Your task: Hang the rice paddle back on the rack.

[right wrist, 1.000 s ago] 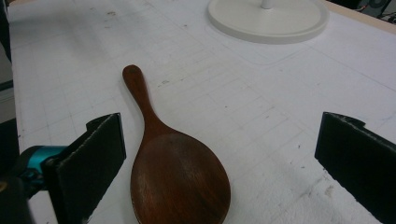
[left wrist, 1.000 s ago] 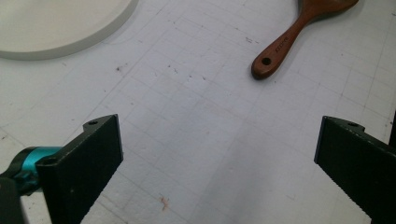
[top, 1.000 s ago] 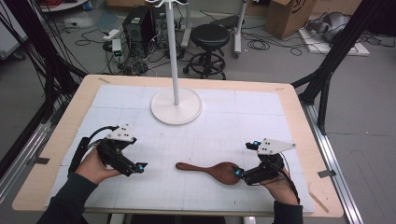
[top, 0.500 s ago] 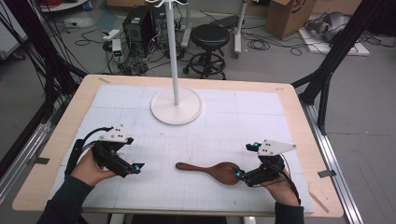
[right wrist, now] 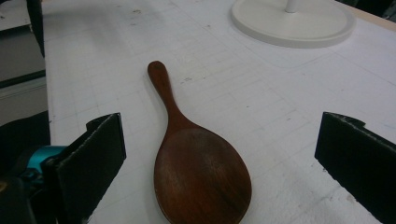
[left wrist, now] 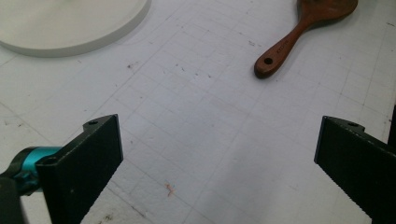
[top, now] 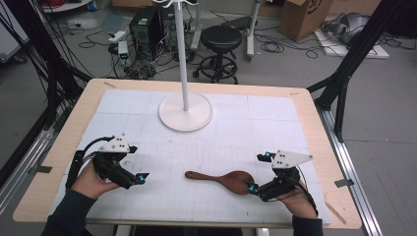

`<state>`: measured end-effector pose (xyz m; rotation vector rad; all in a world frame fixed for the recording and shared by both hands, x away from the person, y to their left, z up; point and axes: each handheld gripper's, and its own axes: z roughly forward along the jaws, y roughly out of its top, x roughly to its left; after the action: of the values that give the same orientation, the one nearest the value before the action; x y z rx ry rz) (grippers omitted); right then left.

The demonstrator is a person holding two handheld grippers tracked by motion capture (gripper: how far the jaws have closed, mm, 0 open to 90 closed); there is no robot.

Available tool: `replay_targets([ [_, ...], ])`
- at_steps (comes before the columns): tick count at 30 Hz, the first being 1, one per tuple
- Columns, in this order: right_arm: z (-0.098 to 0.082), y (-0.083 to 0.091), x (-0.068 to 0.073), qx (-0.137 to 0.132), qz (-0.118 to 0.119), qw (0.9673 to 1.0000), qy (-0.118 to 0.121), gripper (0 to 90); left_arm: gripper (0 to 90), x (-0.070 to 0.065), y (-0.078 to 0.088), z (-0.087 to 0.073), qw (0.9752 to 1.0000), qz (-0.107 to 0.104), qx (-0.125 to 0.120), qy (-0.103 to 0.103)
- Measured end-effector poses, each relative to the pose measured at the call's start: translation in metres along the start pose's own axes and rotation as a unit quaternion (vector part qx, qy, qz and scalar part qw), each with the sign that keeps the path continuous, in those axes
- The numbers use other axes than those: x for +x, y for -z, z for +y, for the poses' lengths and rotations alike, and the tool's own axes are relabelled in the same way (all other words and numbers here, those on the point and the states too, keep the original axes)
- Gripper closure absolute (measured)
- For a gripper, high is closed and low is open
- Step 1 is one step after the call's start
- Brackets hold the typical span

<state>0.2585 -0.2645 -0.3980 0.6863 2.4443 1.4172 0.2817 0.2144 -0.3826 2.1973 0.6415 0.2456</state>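
Observation:
A dark wooden paddle-shaped spoon [top: 223,179] lies flat on the white mat, handle pointing left, broad end to the right. In the right gripper view the spoon [right wrist: 196,165] lies between the wide-spread jaws, untouched. My right gripper [top: 259,172] stands open at the spoon's broad end. My left gripper [top: 137,164] is open near the mat's front left, well away from the handle. In the left gripper view the spoon [left wrist: 299,32] lies far ahead, and nothing sits between that gripper's [left wrist: 217,158] jaws.
A white stand with a round base [top: 186,111] and a tall pole [top: 181,49] rises at the mat's back centre. The wooden table edge [top: 324,147] frames the mat. Beyond the table stand a stool [top: 221,39], a computer tower and cables.
My left gripper has drifted slightly left and toward the front edge. The right gripper and the spoon have stayed put.

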Motion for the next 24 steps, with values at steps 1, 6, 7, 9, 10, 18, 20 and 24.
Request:
replay_targets([
  [1,0.001,0.000,0.000,-0.001,0.000,1.0000,0.004,0.9,1.7,0.000,0.000,0.000,1.0000,0.001,0.000,0.000],
  [6,0.004,-0.002,0.000,0.009,0.002,0.9999,0.010,0.9,1.7,-0.004,0.001,-0.003,0.9999,0.010,0.000,-0.005],
  [7,0.005,-0.002,0.001,0.012,0.001,0.9998,0.013,0.9,1.7,-0.005,0.001,-0.005,0.9999,0.013,0.000,-0.006],
  [9,0.006,-0.002,0.001,0.014,0.002,0.9997,0.019,0.9,1.7,-0.005,0.001,-0.006,0.9999,0.010,0.000,-0.007],
  [10,0.007,-0.003,0.001,0.014,0.001,0.9997,0.020,0.9,1.7,-0.005,0.002,-0.007,0.9999,0.007,-0.005,-0.007],
  [18,0.016,-0.004,-0.001,0.025,0.012,0.9991,0.032,0.9,1.7,-0.003,0.004,-0.017,0.9997,0.007,-0.022,0.001],
  [20,0.019,-0.006,-0.002,0.029,0.017,0.9988,0.035,0.9,1.7,-0.004,0.004,-0.019,0.9996,0.009,-0.026,0.002],
  [24,0.026,-0.008,-0.002,0.038,0.019,0.9981,0.044,0.9,1.7,-0.005,0.005,-0.022,0.9994,0.008,-0.034,0.002],
])
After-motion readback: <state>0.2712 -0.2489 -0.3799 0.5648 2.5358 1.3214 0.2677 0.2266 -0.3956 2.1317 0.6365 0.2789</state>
